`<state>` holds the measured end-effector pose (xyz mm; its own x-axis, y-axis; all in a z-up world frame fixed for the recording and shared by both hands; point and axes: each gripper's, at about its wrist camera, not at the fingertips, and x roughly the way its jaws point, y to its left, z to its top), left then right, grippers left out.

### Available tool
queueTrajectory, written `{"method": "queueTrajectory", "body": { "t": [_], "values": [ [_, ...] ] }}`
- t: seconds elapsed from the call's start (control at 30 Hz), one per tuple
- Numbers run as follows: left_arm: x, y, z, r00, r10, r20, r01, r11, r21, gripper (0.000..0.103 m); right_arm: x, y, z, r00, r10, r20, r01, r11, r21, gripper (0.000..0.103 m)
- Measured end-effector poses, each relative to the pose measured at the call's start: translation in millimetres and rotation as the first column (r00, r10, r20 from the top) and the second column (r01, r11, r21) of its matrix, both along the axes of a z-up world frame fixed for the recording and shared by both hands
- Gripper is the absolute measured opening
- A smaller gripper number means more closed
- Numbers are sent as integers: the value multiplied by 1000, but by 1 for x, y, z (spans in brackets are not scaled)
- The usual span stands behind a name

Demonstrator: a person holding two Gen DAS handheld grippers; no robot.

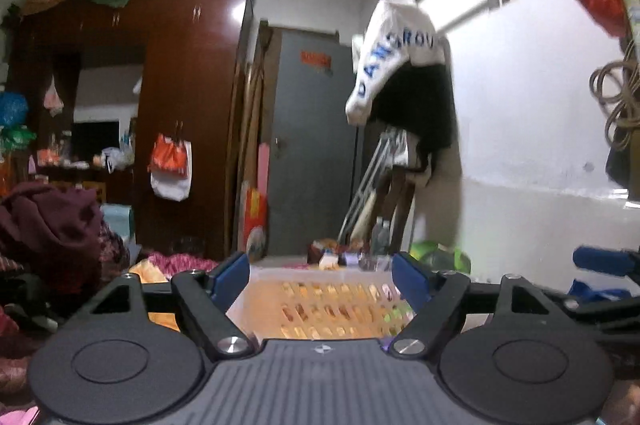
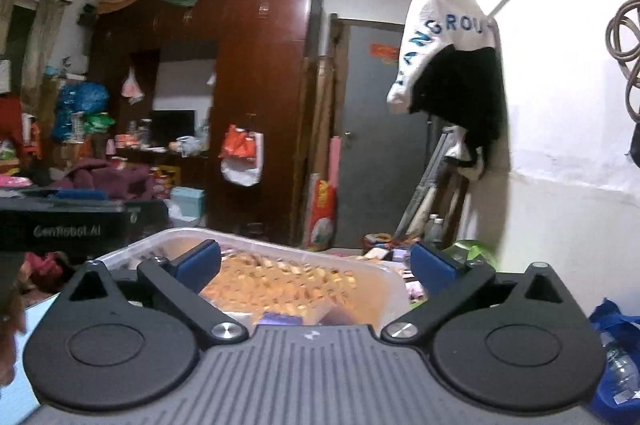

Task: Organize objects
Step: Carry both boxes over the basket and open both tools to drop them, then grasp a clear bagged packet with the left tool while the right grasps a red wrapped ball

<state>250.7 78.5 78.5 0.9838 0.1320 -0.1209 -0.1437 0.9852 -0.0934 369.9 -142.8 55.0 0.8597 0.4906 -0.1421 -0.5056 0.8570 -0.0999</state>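
Observation:
A translucent white slotted basket (image 1: 320, 301) with orange contents lies low in front of my left gripper (image 1: 320, 269). That gripper is open; its blue pads (image 1: 230, 275) stand apart above the basket's near side, and nothing is gripped. In the right wrist view the same basket (image 2: 372, 275) sits below and ahead of my right gripper (image 2: 316, 261), which is open wide and holds nothing. A small purple item (image 2: 280, 319) shows at the basket's near edge. The left gripper (image 2: 80, 195) appears at the far left of the right view, and the right gripper (image 1: 600, 261) at the far right of the left view.
A dark red wardrobe (image 1: 188, 113) and a grey door (image 1: 312, 145) stand ahead. White and black clothes (image 1: 400, 77) hang on the right wall. A maroon clothes pile (image 1: 48, 225) lies left. Bottles and packets (image 1: 360, 249) sit beyond the basket. A blue bag (image 2: 612, 345) is at the lower right.

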Motion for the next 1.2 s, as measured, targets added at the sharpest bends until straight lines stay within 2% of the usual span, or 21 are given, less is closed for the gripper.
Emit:
{"method": "queueTrajectory", "body": {
  "t": [0.07,0.13,0.2,0.3,0.33,0.4,0.47,0.57,0.63,0.7,0.77,0.83,0.93,1.07,1.2],
  "values": [
    [-13,1,-1,998,-64,14,64,998,-2,82,-4,-4,-1,999,18,-46,-19,1000,-15,103],
    [-26,1,-4,988,-152,29,153,988,-16,82,-10,-7,-7,993,-21,-115,16,999,-44,103],
    [-43,0,-12,981,-192,31,193,981,-30,82,-19,-11,-16,989,-52,-141,41,996,-82,103],
    [-61,-6,-32,978,-205,-38,205,979,-11,82,-43,-23,-40,995,-64,-73,53,988,-142,103],
    [-65,-7,-41,978,-196,-74,196,981,-3,82,-48,-30,-49,993,-81,-80,70,989,-134,103],
    [-71,-6,-58,975,-188,-119,189,982,-5,82,-49,-43,-60,986,-63,-152,48,994,-96,103],
    [-74,-2,-70,969,-192,-157,192,981,-15,82,-44,-57,-72,971,15,-238,-31,997,-64,103],
    [-70,12,-78,963,-179,-203,165,983,-85,80,-34,-70,-82,953,44,-299,-52,998,-18,103],
    [-64,18,-83,939,-224,-261,190,970,-149,78,-27,-70,-85,947,27,-321,-38,999,-30,103],
    [-64,13,-88,916,-261,-306,226,963,-145,78,-21,-67,-86,945,12,-327,-32,998,-55,102],
    [-70,-3,-95,915,-221,-338,215,975,-56,78,-14,-66,-89,936,8,-351,-31,998,-60,98],
    [-72,-15,-98,910,-205,-361,216,976,-10,78,-7,-66,-91,932,11,-362,-33,998,-55,95],
    [-68,-21,-103,893,-234,-384,242,970,-29,78,-1,-66,-92,929,-7,-371,-19,998,-66,85],
    [-67,-31,-109,889,-222,-399,240,971,-5,78,9,-62,-99,917,-7,-399,-28,996,-82,68],
    [-64,-36,-110,885,-224,-409,243,970,-5,78,13,-58,-100,915,-2,-404,-37,995,-88,63]
  ]
}}
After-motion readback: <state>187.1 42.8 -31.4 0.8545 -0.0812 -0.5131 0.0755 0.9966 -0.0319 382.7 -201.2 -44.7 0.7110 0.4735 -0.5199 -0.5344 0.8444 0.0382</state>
